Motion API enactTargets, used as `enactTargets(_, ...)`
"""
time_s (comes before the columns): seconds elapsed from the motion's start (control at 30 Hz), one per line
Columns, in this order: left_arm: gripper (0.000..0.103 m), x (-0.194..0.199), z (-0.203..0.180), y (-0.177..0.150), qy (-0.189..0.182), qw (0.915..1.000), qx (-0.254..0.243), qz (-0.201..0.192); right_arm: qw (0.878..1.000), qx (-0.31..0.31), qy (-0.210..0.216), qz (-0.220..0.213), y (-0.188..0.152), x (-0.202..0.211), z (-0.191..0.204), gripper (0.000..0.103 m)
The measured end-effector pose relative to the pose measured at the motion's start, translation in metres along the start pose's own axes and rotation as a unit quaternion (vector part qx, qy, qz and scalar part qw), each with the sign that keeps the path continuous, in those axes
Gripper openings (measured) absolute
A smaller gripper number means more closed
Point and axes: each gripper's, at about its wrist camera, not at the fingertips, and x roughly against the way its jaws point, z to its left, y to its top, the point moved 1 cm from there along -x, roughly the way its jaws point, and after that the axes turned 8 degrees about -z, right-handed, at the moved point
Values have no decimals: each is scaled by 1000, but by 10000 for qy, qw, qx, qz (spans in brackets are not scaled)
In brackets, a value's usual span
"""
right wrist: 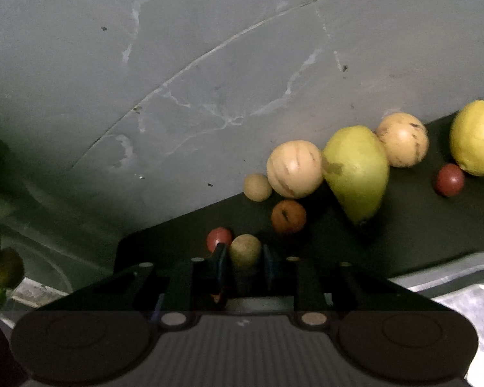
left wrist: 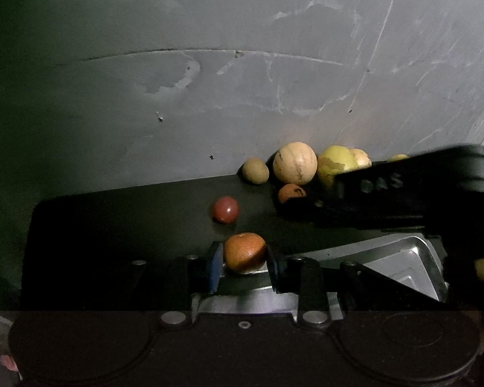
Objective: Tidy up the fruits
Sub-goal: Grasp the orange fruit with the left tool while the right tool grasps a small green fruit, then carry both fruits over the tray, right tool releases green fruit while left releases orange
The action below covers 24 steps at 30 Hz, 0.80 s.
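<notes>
My left gripper (left wrist: 243, 266) is shut on a round orange fruit (left wrist: 244, 251), held just above the near edge of a black mat (left wrist: 113, 225). My right gripper (right wrist: 245, 259) is shut on a small olive-brown fruit (right wrist: 245, 250); its black body (left wrist: 403, 190) crosses the right of the left wrist view. On the mat against the grey wall lie a pale striped melon (right wrist: 294, 169), a yellow-green pear-shaped fruit (right wrist: 356, 171), a small tan fruit (right wrist: 257, 187), a small orange fruit (right wrist: 288, 216) and a red fruit (right wrist: 218, 238).
A metal tray (right wrist: 461, 283) sits at the near right, also in the left wrist view as the tray (left wrist: 403, 264). Farther right lie another pale round fruit (right wrist: 402, 139), a yellow lemon (right wrist: 477, 137) and a second red fruit (right wrist: 449, 180). Greenish fruits (right wrist: 3, 267) show at the far left.
</notes>
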Motion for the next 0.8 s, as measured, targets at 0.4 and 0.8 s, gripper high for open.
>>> enactTargets(0.4, 31, 36, -1, -24, -8, 10000, 45, 73, 9997, 221, -49, 90, -41, 49, -5, 27)
enactTargets(0.8, 31, 56, -6, -55, 7, 9994, 75, 349, 9957, 792, -181, 442, -81, 78, 0, 27)
